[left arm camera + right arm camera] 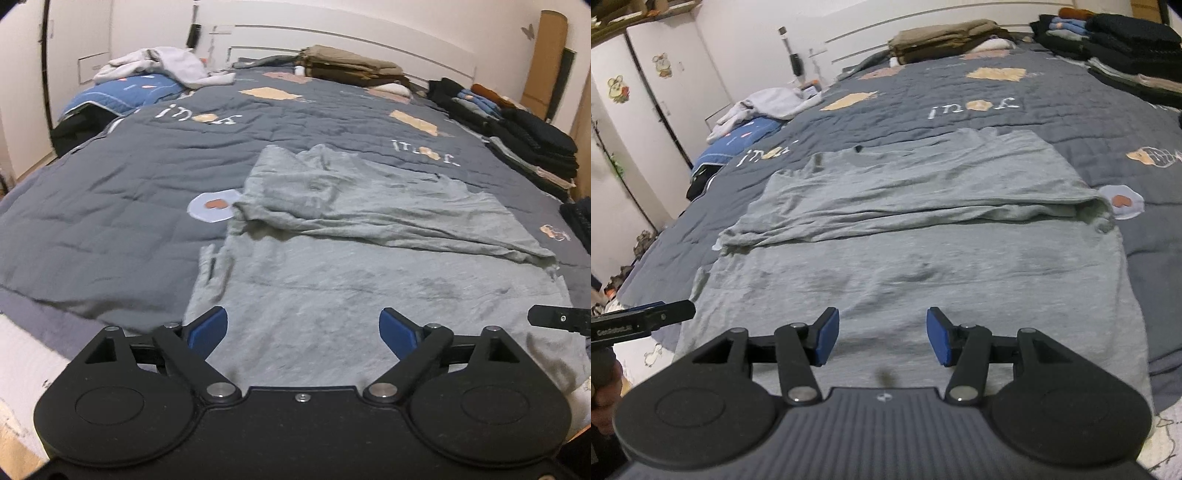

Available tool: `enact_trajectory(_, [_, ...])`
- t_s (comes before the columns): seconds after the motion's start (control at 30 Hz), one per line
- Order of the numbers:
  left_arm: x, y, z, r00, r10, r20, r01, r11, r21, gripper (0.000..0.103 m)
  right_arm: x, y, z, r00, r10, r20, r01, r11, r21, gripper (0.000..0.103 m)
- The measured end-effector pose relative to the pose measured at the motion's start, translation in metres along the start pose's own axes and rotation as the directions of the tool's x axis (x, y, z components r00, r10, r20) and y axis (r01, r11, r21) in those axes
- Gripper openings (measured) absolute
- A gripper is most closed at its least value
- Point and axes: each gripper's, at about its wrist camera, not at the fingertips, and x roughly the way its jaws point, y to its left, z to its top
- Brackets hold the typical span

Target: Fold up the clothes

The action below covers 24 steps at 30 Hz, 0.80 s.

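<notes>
Dim, flat indoor light, soft shadows, slight motion blur, strong fisheye curvature at edges.

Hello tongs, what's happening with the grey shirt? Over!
Left tongs open, holding nothing. Right tongs open, holding nothing. Grey shirt on the quilt, far part folded over. Nothing in the way.

Shirt (369, 266) lies on the quilt (110, 192) at the bed's near edge, far half folded over itself. Behind it, folded stacks (351, 66) by the headboard; more stacks (532, 144) along the right edge.
</notes>
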Motion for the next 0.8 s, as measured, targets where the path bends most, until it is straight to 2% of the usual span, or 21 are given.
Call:
enact_trajectory(0.37, [-0.013, 0.039, -0.005, 0.995, 0.099, 0.03, -0.097, 0.994, -0.05, 0.089, 0.016, 0.041, 0.002, 0.999, 0.047, -0.007, -0.047, 0.997, -0.064, 0.052])
enact_trajectory(0.8, [-0.021, 0.062, -0.01, 0.99, 0.141, 0.033, -0.139, 0.989, -0.043, 0.089, 0.031, 0.084, 0.006, 0.993, 0.115, -0.028, -0.118, 0.985, -0.125, 0.052])
